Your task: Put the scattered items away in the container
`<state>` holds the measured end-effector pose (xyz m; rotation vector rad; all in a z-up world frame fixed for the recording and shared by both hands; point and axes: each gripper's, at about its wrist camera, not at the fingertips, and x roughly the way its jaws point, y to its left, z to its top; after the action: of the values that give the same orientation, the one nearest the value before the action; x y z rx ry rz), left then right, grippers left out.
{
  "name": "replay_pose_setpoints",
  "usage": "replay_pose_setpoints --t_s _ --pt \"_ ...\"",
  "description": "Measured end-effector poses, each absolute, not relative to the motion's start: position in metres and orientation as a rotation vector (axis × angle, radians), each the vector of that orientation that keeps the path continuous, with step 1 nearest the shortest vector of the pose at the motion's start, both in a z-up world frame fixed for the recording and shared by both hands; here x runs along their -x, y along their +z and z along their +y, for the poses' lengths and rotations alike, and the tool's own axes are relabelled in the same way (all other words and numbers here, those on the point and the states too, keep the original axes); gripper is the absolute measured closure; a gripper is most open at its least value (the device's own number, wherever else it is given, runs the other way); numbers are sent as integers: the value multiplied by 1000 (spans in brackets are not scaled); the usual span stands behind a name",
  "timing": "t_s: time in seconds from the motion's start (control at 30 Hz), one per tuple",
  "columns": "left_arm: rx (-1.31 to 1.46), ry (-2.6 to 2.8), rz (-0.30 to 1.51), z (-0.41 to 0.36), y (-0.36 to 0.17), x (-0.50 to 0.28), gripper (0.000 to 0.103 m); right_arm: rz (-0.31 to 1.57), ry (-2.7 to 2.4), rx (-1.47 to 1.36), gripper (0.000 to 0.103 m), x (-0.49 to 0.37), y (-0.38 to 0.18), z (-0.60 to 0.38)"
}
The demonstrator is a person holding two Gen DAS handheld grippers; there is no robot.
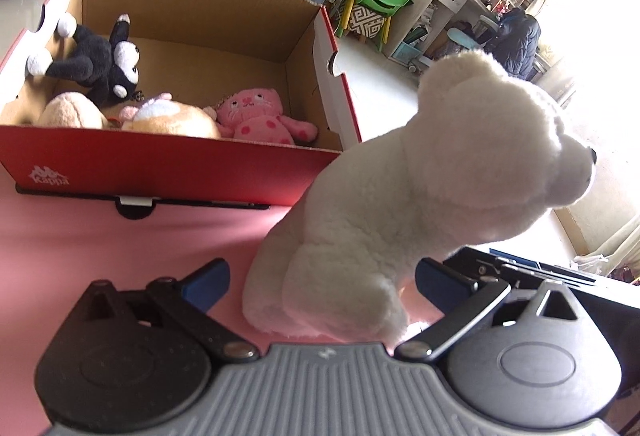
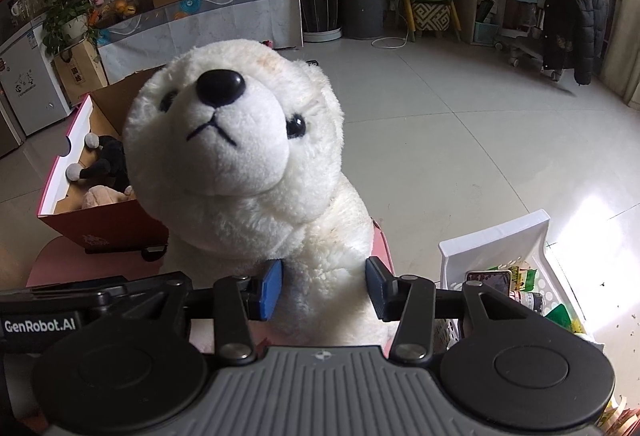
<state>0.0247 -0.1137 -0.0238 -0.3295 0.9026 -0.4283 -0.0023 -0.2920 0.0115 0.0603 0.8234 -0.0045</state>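
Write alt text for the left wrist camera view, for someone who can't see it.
A white plush bear sits upright on a pink surface between the open blue-padded fingers of the left gripper. Behind it, a red cardboard box holds a black plush, a pink cat plush and tan plush toys.

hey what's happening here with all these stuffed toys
A person with a handheld gripper in each hand is tidying plush toys into an open red cardboard shoebox on a pink tabletop. A black-and-white plush, a pink spotted cat plush and a tan plush already lie inside. The big fluffy white bear plush sits upright outside the box. The right gripper brackets its body; the left gripper straddles its base, pads apart from the fur.
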Motion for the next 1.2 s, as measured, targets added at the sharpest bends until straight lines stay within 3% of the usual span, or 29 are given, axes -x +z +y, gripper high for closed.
replay_pose_setpoints --t_s 0.83,1.2 --pt "302 -414 867 -98 -13 -13 0 808 -4 -76 56 23 22 -288" --pt "298 -434 910 -103 -27 -15 0 888 35 -174 52 2 0 -298"
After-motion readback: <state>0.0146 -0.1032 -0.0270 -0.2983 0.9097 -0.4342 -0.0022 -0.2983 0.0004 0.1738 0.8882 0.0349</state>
